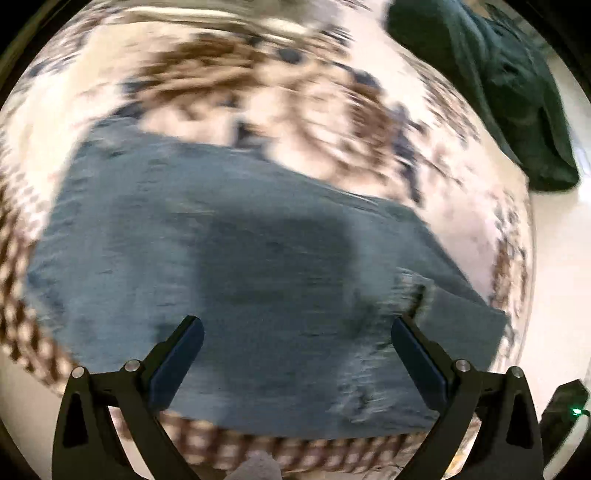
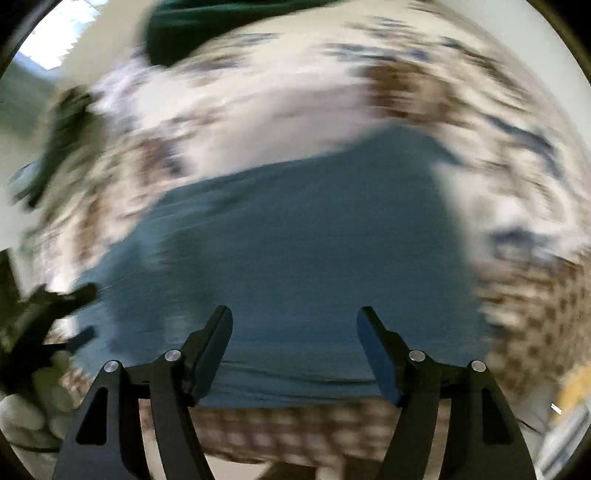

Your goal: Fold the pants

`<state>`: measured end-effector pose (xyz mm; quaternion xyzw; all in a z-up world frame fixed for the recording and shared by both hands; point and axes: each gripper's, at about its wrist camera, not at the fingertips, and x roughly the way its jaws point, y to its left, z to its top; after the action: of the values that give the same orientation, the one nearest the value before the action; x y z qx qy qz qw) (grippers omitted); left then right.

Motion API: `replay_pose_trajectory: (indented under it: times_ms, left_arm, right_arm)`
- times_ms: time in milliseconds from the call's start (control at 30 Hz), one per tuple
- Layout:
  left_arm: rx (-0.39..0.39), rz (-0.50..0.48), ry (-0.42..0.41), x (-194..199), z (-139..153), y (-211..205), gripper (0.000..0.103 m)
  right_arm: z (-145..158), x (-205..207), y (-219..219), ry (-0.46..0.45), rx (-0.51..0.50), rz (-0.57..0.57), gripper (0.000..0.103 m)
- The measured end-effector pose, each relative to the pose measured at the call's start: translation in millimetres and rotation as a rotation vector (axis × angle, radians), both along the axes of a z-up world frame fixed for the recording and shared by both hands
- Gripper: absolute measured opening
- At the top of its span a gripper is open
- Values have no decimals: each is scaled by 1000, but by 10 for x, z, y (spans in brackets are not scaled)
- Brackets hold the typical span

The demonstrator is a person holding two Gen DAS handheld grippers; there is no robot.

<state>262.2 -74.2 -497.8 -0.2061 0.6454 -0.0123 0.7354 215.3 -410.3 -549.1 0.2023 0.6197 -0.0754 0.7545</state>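
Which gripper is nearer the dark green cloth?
Left, probably. Dark green cloth lies beyond the left gripper at upper right; the right gripper sees it farther off, beyond the blue pants.

Folded blue-grey denim pants (image 1: 240,258) lie flat on a cream bedspread patterned with brown and navy motifs (image 1: 295,110), filling the centre of the left wrist view. The spread runs on past them towards 12 o'clock. A dark green rumpled cloth (image 1: 498,92) lies at 1 o'clock, at the spread's edge, well apart from the pants. A black box with a small green light (image 1: 565,410) sits at 4 o'clock, off the spread. In the right wrist view the pants (image 2: 295,240) again lie at centre, the green cloth (image 2: 192,26) at 11 o'clock beyond them.
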Motion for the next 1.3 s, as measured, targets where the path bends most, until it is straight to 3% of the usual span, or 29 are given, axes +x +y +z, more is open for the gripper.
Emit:
replay_pose_trajectory:
  times_ms: [133,200,233,267,300,333,433,567,667,833,900,1000,1100,1167,1233,1300]
  left_arm:
    - [40,-99,-13,181,-152,-533,103]
    - [77,-152,-14,259,-265,-746,96]
    - [95,-187,1,298,-359,-862,77]
    - [98,-206,8,323,-422,-926,48]
    - [89,-224,6,335,-467,-968,36]
    - [78,-240,-10,326,-481,-994,28]
    - [85,-269,-79,235,-422,-960,19]
    - [48,-268,-83,122,-397,-734,18]
    - [55,-277,-80,65,-320,-655,18]
    - [69,-228,-78,103,-244,-602,19]
    - [52,-206,-57,134,-302,-565,19]
    - [30,-166,-26,113,-330,-485,19]
    - [61,-137,-29,-23,-197,-437,19]
    - [71,-141,-70,-170,-46,-472,19]
    - [15,-161,-74,-285,10,-579,25]
    - [-23,-179,-56,-335,-41,-694,28]
  right_arm:
    - [-32,-207,-572,55,-23,-148,72]
    - [-85,-173,-624,56,-18,-165,72]
    - [-106,-176,-676,52,-14,-172,72]
    - [-133,-170,-712,50,-4,-175,72]
    - [-176,-153,-731,54,3,-180,72]
    - [-215,-119,-720,56,7,-179,69]
    - [-310,-57,-658,68,-15,-153,32]
    - [-579,-8,-801,143,-6,-225,15]
    - [-559,-43,-933,150,44,-276,16]
    - [-299,-10,-549,15,143,-83,18]
    - [-407,13,-289,33,173,15,18]
    - [-631,-65,0,133,163,101,18]
    - [-571,-189,173,143,102,198,18]
    - [-489,-209,156,159,111,197,18]
    - [-398,-145,127,128,148,179,20]
    - [-365,-6,119,98,178,166,28]
